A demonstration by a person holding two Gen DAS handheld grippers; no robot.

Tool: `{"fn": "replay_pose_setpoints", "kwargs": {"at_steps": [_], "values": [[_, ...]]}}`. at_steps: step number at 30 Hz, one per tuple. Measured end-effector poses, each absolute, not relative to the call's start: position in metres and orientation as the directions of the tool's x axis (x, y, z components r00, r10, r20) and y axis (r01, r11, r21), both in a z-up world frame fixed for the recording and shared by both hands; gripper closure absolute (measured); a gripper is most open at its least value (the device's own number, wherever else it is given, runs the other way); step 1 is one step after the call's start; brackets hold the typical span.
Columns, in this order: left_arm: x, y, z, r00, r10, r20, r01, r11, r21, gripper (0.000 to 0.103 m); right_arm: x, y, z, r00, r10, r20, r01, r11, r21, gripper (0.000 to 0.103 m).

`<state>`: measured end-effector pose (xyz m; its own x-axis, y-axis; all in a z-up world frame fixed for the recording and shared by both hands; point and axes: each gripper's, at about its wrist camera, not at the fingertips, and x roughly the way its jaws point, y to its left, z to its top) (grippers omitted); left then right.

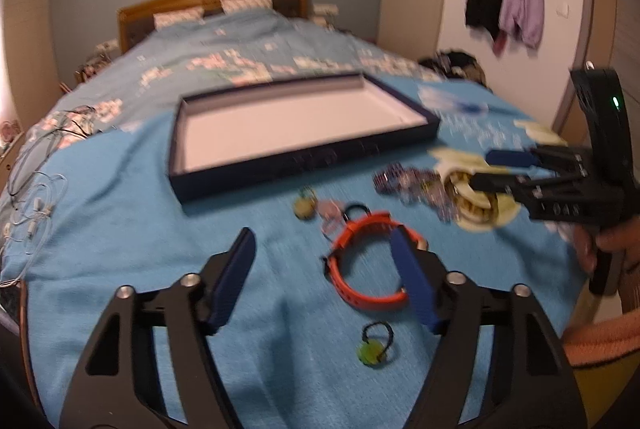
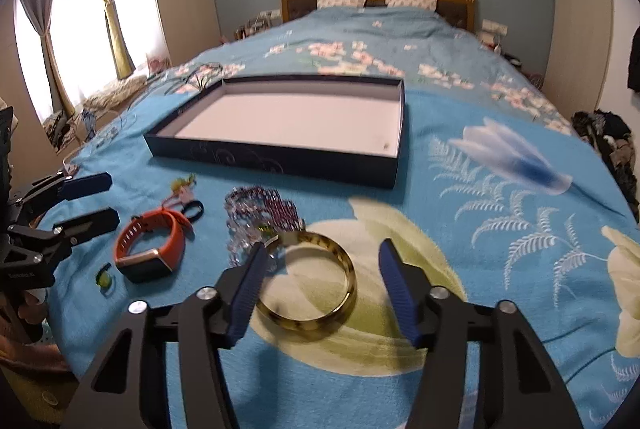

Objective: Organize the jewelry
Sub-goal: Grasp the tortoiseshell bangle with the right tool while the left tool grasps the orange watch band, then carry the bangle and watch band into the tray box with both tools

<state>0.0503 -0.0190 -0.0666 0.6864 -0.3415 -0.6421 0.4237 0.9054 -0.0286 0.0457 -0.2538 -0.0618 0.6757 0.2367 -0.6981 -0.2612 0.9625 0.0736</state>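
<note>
A shallow dark-blue tray with a pale floor is seen lying on a blue flowered bedspread, with the jewelry scattered on the near side of it. An orange watch is found to the left, a small green hair tie just nearer than it, and a second dark hair tie beside a pink trinket further off. A heap of purple and clear beads lies in the middle, touching a yellow-brown bangle to its right. The left gripper is held partly open above the watch, with nothing gripped; its right finger overlaps the strap in the left wrist view. The right gripper is likewise held partly open, the bangle being seen between its fingers, not clamped.
</note>
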Motion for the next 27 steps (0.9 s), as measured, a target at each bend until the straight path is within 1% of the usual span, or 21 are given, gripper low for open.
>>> {"fn": "replay_pose_setpoints", "kwargs": {"at_steps": [1,2,4,5,8,9,10,11,12,13,14,16,19,22,27], "values": [[0.052,-0.022,-0.069,0.67,-0.344,-0.658,0.432,0.901,-0.032,0.04,0.048,-0.254,-0.064,0.663,0.238,-0.71,-0.265,0.961,0.075,0.061],[0.054,-0.024,-0.073,0.65,-0.349,-0.674,0.443,0.896,-0.036,0.042,0.05,-0.255,-0.066,0.654,0.243,-0.716,-0.269,0.96,0.08,0.064],[0.056,-0.025,-0.077,0.617,-0.364,-0.698,0.457,0.887,-0.059,0.054,0.055,-0.256,-0.07,0.636,0.25,-0.731,-0.268,0.959,0.094,0.067],[0.057,-0.025,-0.079,0.599,-0.372,-0.71,0.462,0.884,-0.074,0.056,0.056,-0.257,-0.071,0.631,0.254,-0.733,-0.27,0.958,0.099,0.068],[0.064,-0.026,-0.086,0.553,-0.388,-0.737,0.46,0.88,-0.118,0.067,0.064,-0.258,-0.072,0.615,0.26,-0.745,-0.275,0.955,0.106,0.071],[0.067,-0.026,-0.088,0.541,-0.393,-0.743,0.457,0.88,-0.132,0.074,0.066,-0.259,-0.073,0.606,0.266,-0.75,-0.279,0.954,0.114,0.073],[0.07,-0.026,-0.09,0.532,-0.398,-0.748,0.455,0.879,-0.144,0.08,0.067,-0.259,-0.074,0.601,0.267,-0.753,-0.279,0.953,0.116,0.078],[0.072,-0.027,-0.09,0.529,-0.393,-0.752,0.455,0.88,-0.14,0.084,0.069,-0.26,-0.075,0.596,0.266,-0.758,-0.279,0.953,0.115,0.083],[0.073,-0.029,-0.091,0.534,-0.376,-0.758,0.454,0.883,-0.118,0.089,0.07,-0.261,-0.075,0.596,0.263,-0.759,-0.279,0.954,0.111,0.085],[0.074,-0.031,-0.09,0.532,-0.371,-0.761,0.458,0.882,-0.11,0.092,0.069,-0.262,-0.075,0.595,0.262,-0.759,-0.278,0.954,0.111,0.089],[0.075,-0.032,-0.089,0.53,-0.37,-0.763,0.461,0.881,-0.107,0.092,0.07,-0.264,-0.075,0.594,0.262,-0.76,-0.278,0.954,0.112,0.094],[0.076,-0.032,-0.087,0.526,-0.369,-0.766,0.467,0.878,-0.103,0.092,0.071,-0.267,-0.075,0.596,0.264,-0.758,-0.272,0.955,0.119,0.098],[0.077,-0.029,-0.081,0.535,-0.37,-0.759,0.47,0.877,-0.097,0.092,0.069,-0.272,-0.074,0.598,0.279,-0.752,-0.272,0.953,0.137,0.098],[0.078,-0.027,-0.074,0.546,-0.388,-0.743,0.482,0.87,-0.1,0.095,0.066,-0.276,-0.069,0.606,0.302,-0.736,-0.279,0.947,0.159,0.098],[0.077,-0.025,-0.057,0.577,-0.399,-0.712,0.504,0.861,-0.074,0.094,0.062,-0.281,-0.051,0.631,0.351,-0.692,-0.297,0.933,0.203,0.098]]}}
